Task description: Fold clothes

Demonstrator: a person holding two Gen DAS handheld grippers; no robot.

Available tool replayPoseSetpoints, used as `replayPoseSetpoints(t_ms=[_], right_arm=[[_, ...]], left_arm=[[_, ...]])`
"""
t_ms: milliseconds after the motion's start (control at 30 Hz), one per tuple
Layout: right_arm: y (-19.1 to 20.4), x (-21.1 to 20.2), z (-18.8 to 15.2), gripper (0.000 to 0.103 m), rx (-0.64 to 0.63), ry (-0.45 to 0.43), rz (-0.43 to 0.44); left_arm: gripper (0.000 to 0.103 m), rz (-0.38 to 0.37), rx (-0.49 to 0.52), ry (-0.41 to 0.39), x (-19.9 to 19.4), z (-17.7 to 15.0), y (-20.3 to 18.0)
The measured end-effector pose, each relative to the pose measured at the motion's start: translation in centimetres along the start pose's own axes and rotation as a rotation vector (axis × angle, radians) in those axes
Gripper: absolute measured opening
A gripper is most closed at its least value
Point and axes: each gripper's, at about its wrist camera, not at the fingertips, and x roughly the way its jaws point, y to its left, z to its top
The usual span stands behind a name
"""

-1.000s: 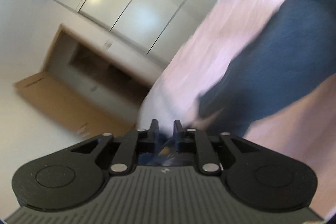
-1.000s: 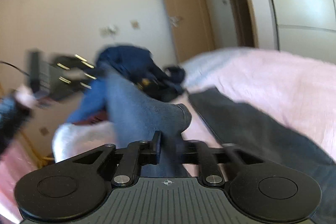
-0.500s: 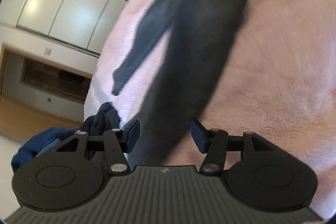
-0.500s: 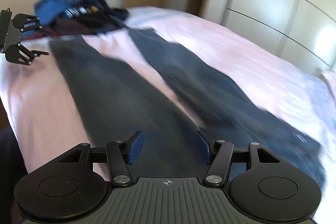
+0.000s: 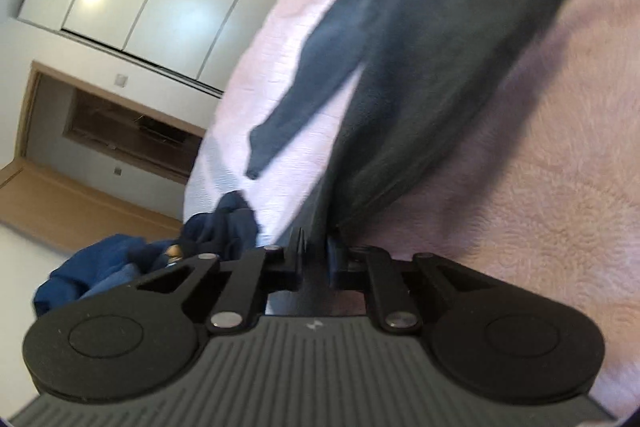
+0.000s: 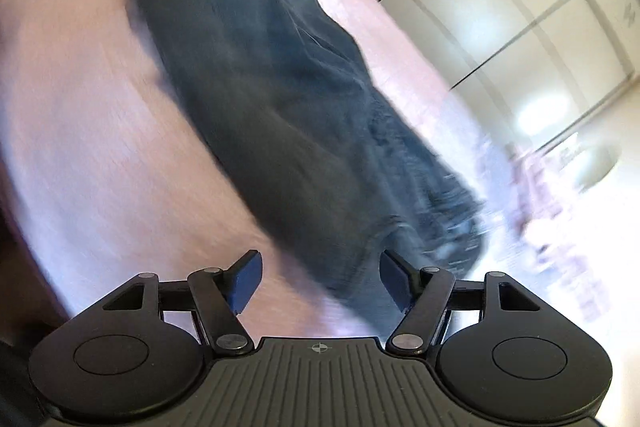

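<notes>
One hand-held gripper newly clamped on jeans.

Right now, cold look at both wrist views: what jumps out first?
The dark grey-blue denim jeans laid lengthwise on the fluffy pink bedspread dominate both views. The left gripper is shut on one jeans leg end, while the right gripper hangs open over the waist end. A crumpled heap of navy blue clothes sits at the bed's edge, left wrist view.
</notes>
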Motion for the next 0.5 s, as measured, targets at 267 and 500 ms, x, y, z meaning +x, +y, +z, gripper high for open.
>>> replayPoseSetpoints(t_ms=[267,500], right_arm=[[-0.1,3.3,-3.0,0.067,-0.182,-0.037,-0.119],[-1.2,3.3,-5.3,0.067,-0.173,-0.041,-0.147]], left_arm=[[0.001,0.032,0.010,0.107,-2.5,-0.1,0.2],[0.054,-0.076,0.094,0.022,-4.8,0.7,-4.1]])
